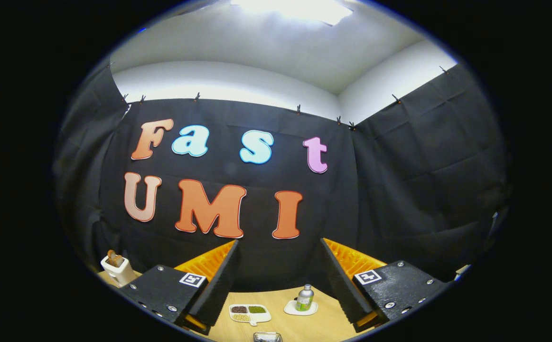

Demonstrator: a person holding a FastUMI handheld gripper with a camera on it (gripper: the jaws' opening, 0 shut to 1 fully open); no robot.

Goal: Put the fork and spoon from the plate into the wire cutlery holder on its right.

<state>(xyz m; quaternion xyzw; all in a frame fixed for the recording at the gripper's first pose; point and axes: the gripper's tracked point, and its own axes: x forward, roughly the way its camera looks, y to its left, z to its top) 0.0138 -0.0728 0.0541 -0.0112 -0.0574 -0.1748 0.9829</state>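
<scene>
My gripper (279,247) is held high and level, pointing at the booth's black cloth wall, with its two black fingers wide apart and nothing between them. The left finger (219,280) and the right finger (340,280) frame a strip of wooden table (313,325) far below. At the lowest part of the view, between the fingers, the top of a metal wire object (267,337) just peeks in; I cannot tell what it is.
On the table beyond the fingers lie a white divided dish (249,313) with dark and green fillings and a small green bottle (305,298) on a white coaster. A white toaster (118,268) with bread stands at the far left.
</scene>
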